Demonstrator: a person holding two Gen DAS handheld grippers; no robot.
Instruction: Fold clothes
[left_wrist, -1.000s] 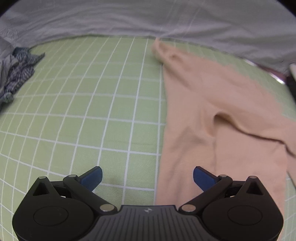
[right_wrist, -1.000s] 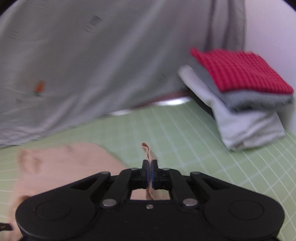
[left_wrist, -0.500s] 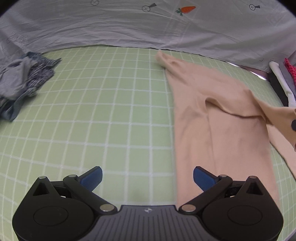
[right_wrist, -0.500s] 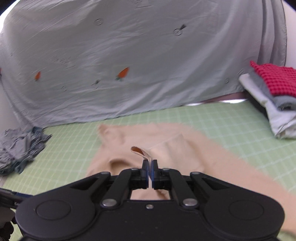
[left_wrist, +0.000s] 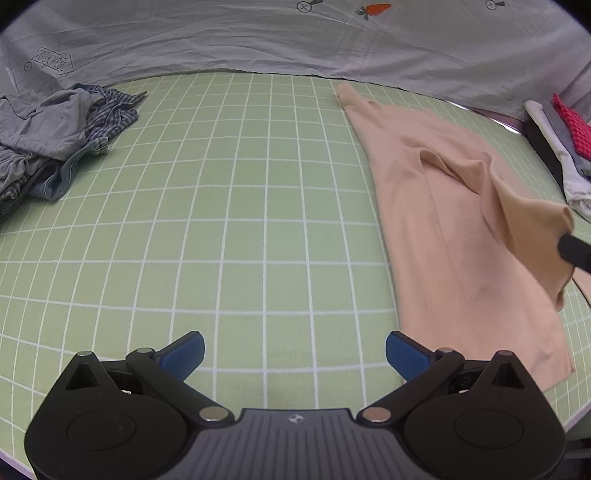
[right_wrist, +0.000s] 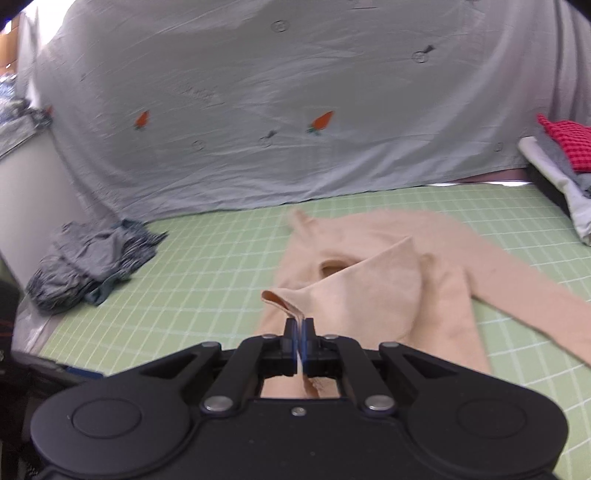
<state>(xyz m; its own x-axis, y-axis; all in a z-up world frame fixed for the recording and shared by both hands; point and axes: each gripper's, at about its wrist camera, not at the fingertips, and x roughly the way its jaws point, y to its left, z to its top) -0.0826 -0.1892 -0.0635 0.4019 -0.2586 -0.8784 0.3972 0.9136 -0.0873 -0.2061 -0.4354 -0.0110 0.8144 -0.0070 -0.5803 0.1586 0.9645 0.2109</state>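
A peach long-sleeved top (left_wrist: 436, 206) lies on the green grid mat (left_wrist: 236, 206), at the right of the left wrist view. My right gripper (right_wrist: 299, 326) is shut on one sleeve's cuff (right_wrist: 284, 301) and holds it lifted over the body of the peach top (right_wrist: 376, 291); the other sleeve (right_wrist: 524, 295) trails right. That right gripper's black tip (left_wrist: 574, 251) shows at the right edge with cloth draped from it. My left gripper (left_wrist: 293, 350) hovers open over bare mat, left of the top's hem, with nothing between its blue pads (left_wrist: 184, 350).
A crumpled heap of grey and blue checked clothes (left_wrist: 55, 136) lies at the mat's far left. A stack of folded clothes (right_wrist: 561, 166), red on top, sits at the far right. A grey sheet with carrot prints (right_wrist: 295, 110) hangs behind the mat.
The right gripper has swung left with the cuff, pulling the sleeve over the top's body. The left gripper has drawn back, so more mat and the heap at the left show.
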